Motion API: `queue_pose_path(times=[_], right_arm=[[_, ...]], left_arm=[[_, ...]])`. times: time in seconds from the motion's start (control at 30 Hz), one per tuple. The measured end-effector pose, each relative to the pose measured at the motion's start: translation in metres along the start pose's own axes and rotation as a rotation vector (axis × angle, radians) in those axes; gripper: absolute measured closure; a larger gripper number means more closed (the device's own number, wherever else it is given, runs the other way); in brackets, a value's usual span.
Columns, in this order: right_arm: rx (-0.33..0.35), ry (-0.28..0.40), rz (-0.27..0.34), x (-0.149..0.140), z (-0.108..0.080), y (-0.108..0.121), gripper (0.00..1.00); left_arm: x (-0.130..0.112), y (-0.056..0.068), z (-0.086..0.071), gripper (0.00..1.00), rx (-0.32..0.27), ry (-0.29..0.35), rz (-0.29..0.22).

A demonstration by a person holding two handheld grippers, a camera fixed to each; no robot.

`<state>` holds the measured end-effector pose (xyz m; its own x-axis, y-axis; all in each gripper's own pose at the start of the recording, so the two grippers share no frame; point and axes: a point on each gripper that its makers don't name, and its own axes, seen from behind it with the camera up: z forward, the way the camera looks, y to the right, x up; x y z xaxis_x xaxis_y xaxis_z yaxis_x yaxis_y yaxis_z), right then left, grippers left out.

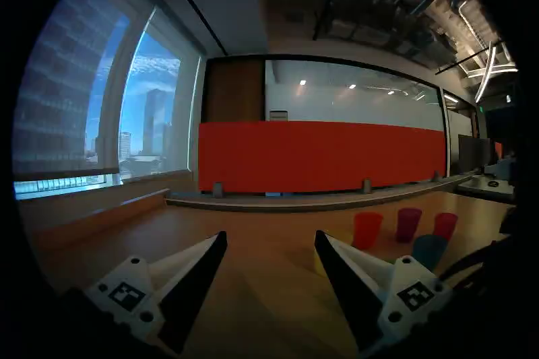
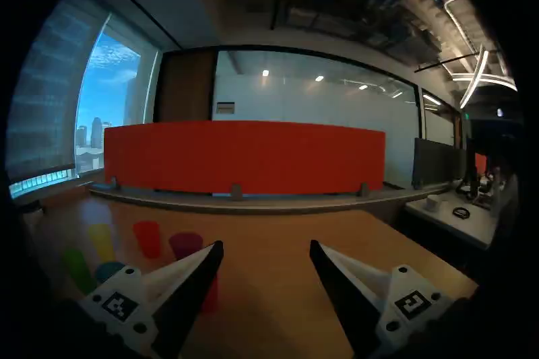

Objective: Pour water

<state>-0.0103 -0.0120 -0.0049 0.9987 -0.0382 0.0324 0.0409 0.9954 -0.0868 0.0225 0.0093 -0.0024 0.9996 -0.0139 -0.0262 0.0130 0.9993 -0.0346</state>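
Left gripper (image 1: 269, 234), right gripper (image 2: 266, 243): jaws open, empty | coloured cups (image 1: 408, 223) huddle on the table (image 1: 269, 291) ahead | risk: tight spacing, a reaching finger could topple neighbours, spilling any water

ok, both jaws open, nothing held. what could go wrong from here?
1. The orange cup, magenta cup and teal cup stand bunched; closing on one could tip a neighbour.
2. A red cup sits beside a finger of the right gripper, partly hidden, so easy to bump.
3. Cup contents can't be seen; a wrong pick could spill.
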Motion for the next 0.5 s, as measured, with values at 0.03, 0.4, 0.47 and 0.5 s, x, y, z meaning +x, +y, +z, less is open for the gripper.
queue_pose_path(times=[0.03, 0.4, 0.47, 0.5], right_arm=[[0.0, -0.003, -0.003, 0.0, 0.0, -0.001, 0.01], [-0.013, -0.009, -0.007, 0.001, 0.001, 0.001, 0.01], [-0.018, -0.008, -0.001, 0.001, 0.001, 0.003, 0.01], [-0.019, -0.008, 0.002, 0.0, 0.0, 0.005, 0.01]], left_arm=[[-0.002, -0.001, 0.0, 0.03, 0.001, -0.001, -0.002], [-0.011, -0.004, 0.001, 0.03, -0.001, -0.005, -0.012], [-0.012, -0.004, 0.002, 0.03, -0.003, -0.007, -0.013], [-0.013, -0.004, 0.002, 0.03, -0.003, -0.007, -0.014]])
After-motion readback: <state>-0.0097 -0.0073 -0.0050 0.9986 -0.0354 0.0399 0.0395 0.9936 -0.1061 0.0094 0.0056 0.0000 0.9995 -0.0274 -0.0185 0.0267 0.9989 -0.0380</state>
